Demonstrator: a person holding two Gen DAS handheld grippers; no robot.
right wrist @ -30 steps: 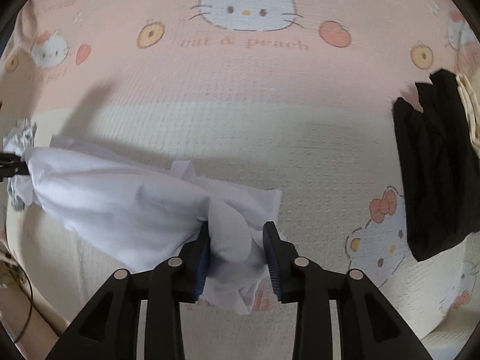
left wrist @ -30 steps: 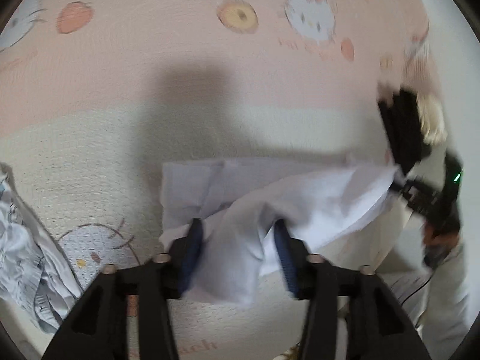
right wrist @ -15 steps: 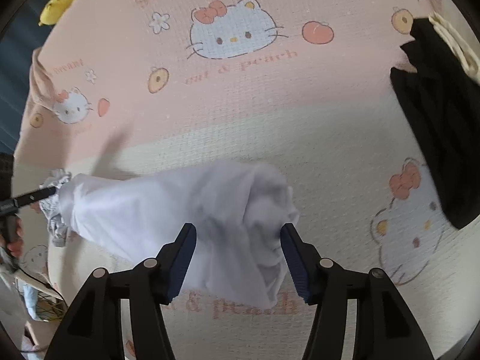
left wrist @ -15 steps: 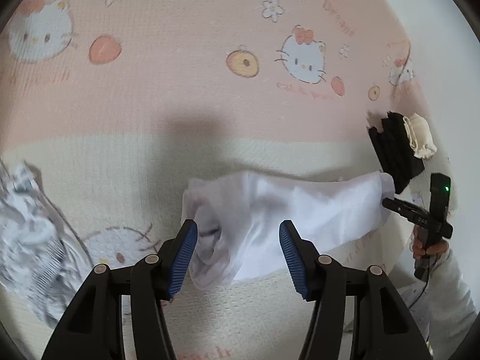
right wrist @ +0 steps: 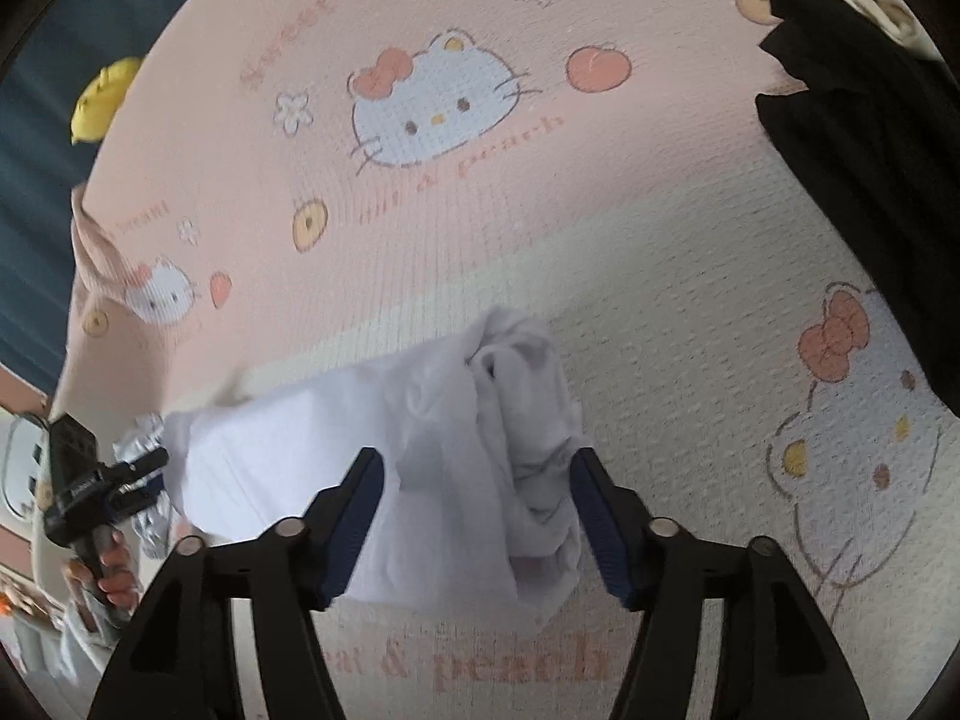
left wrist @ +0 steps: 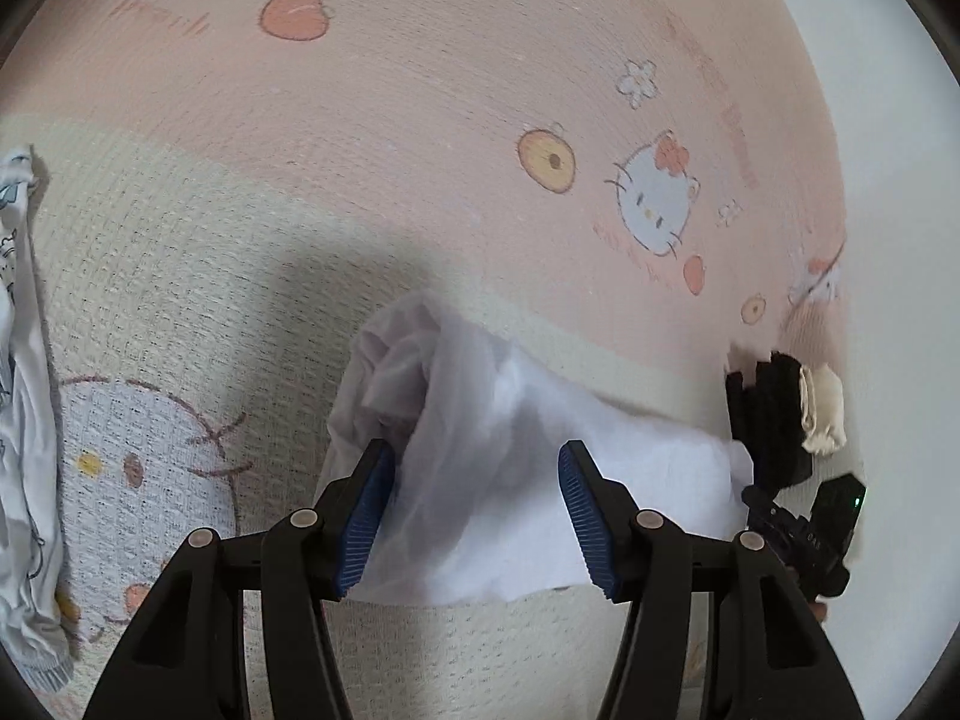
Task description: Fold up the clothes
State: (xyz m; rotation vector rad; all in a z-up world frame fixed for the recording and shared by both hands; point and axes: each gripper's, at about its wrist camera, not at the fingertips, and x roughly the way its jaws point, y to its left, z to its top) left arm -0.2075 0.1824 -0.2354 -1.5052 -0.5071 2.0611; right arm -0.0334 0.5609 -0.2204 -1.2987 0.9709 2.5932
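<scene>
**White garment stretched between both hand-held grippers over the bed**

The left hand-held gripper (left wrist: 477, 516) has its jaws parted, and the white garment (left wrist: 510, 480) bunches in the gap. The cloth brushes the left pad, the right pad stands clear of it, so no real squeeze there. The right hand-held gripper (right wrist: 477, 525) has its jaws opening; the garment's crumpled end (right wrist: 528, 450) sits between them, loose, pads not pressing on it.

From each gripper the garment runs sideways as a band toward the other one, draped on the cream part of the cartoon-cat bedspread (left wrist: 420, 120).

Further out: a black folded piece (right wrist: 870, 180) with a cream one (left wrist: 825, 414) beside it on the right side of the bed, and a printed white garment (left wrist: 24, 420) at the left edge in the left wrist view. A yellow toy (right wrist: 102, 99) sits past the bed's far corner.
</scene>
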